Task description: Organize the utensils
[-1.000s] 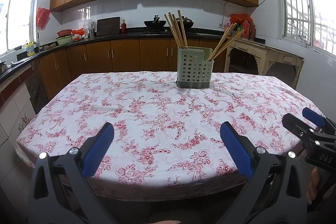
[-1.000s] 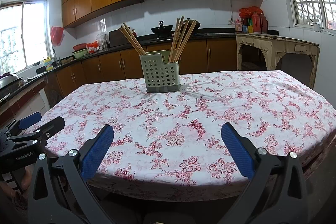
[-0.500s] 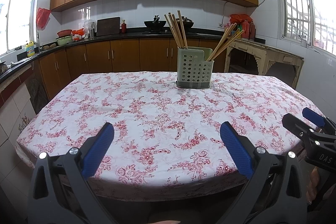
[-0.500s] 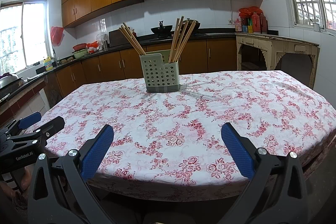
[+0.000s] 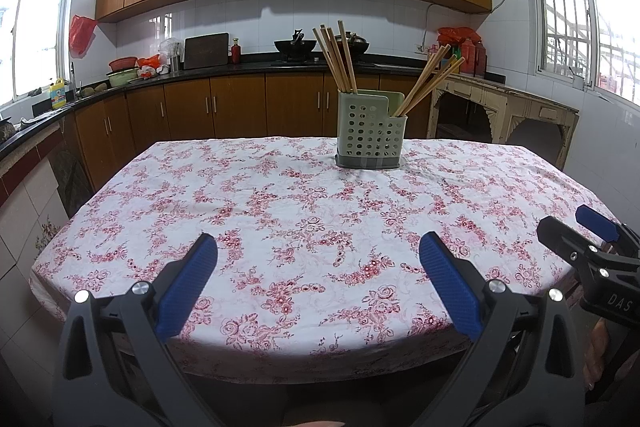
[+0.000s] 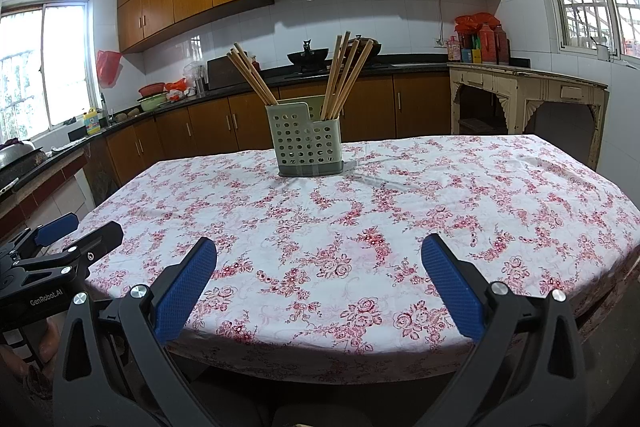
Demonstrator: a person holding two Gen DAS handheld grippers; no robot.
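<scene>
Because the chopsticks (image 5: 340, 61) look light, stiff and smooth, pinch mid-shaft above the holder (image 5: 370, 137); both grippers' fingers (image 5: 188, 285) are spread, empty.

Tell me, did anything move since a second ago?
Nothing visibly changed. The left gripper and right gripper are open and empty at the near edge of the table, and the chopsticks stand in two bunches in the holder.
</scene>
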